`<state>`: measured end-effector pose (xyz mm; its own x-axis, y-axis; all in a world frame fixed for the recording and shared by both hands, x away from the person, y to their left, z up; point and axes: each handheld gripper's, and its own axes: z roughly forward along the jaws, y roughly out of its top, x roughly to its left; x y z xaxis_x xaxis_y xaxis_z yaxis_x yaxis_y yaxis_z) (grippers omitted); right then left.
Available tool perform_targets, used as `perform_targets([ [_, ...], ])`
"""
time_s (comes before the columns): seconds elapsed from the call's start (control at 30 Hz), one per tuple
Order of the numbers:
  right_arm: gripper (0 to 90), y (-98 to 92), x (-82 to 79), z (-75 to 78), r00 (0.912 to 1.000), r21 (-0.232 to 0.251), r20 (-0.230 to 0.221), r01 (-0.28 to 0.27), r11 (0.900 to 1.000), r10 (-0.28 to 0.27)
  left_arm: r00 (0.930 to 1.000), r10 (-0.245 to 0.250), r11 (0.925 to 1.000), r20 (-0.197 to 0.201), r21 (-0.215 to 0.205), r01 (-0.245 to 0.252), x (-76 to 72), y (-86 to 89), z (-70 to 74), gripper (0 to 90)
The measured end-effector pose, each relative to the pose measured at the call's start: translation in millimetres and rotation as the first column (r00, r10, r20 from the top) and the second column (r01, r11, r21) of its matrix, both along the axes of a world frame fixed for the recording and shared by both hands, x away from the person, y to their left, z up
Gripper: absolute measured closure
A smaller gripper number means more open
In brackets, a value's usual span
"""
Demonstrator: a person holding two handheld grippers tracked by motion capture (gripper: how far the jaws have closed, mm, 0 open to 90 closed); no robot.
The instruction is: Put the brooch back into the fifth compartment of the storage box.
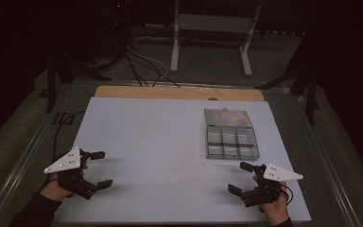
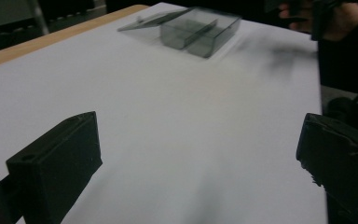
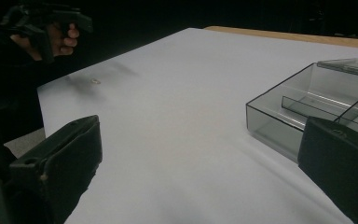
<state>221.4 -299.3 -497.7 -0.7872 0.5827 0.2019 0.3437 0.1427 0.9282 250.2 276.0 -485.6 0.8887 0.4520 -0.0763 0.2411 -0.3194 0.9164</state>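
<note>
dark room, white frame (image 1: 211,28), floor cables (image 1: 144,64)

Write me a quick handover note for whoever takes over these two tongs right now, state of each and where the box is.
Left tongs: jaws wide open, holding nothing, near the table's left front corner.
Right tongs: jaws open, holding nothing, at the right front, just short of the box.
Clear compartment box: on the white table, right of centre, lid swung open and lying behind it. The compartments look empty as far as can be seen.
Done: lid is open.
Left: nothing gripped yet; the right tongs are nearest, so probably start from there.
</note>
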Motion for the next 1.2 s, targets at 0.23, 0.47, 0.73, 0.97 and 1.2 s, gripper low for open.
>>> perform_targets([
  [0.23, 0.0, -1.0, -0.1, 0.1, 1.0000, 0.005, -0.010, 0.002, 1.000, -0.002, 0.9958, 0.078, 0.9963, -0.048, 0.039, -0.076, 5.4, 17.6, -12.2, 1.5],
  [0.47, 0.0, -2.1, -0.2, 0.2, 0.9999, 0.004, -0.009, 0.007, 1.000, -0.007, 0.9908, 0.045, 0.9947, -0.127, 0.098, -0.033, 6.1, 26.6, -27.0, 2.1],
  [0.73, 0.0, -3.4, 0.3, -0.1, 0.9999, 0.010, -0.010, 0.010, 1.000, -0.009, 0.9763, 0.032, 0.9862, -0.214, 0.165, 0.004, 8.0, 28.8, -42.2, 5.6],
  [0.97, 0.0, -3.8, -0.3, 0.3, 0.9999, 0.010, -0.009, 0.009, 1.000, -0.009, 0.9800, 0.032, 0.9776, -0.197, 0.210, 0.010, 6.5, 25.9, -42.5, 16.8],
  [1.2, 0.0, -4.5, -0.4, 0.2, 0.9999, 0.014, -0.013, 0.011, 1.000, -0.011, 0.9840, 0.038, 0.9681, -0.174, 0.250, 0.006, 5.3, 23.5, -43.0, 27.2],
])
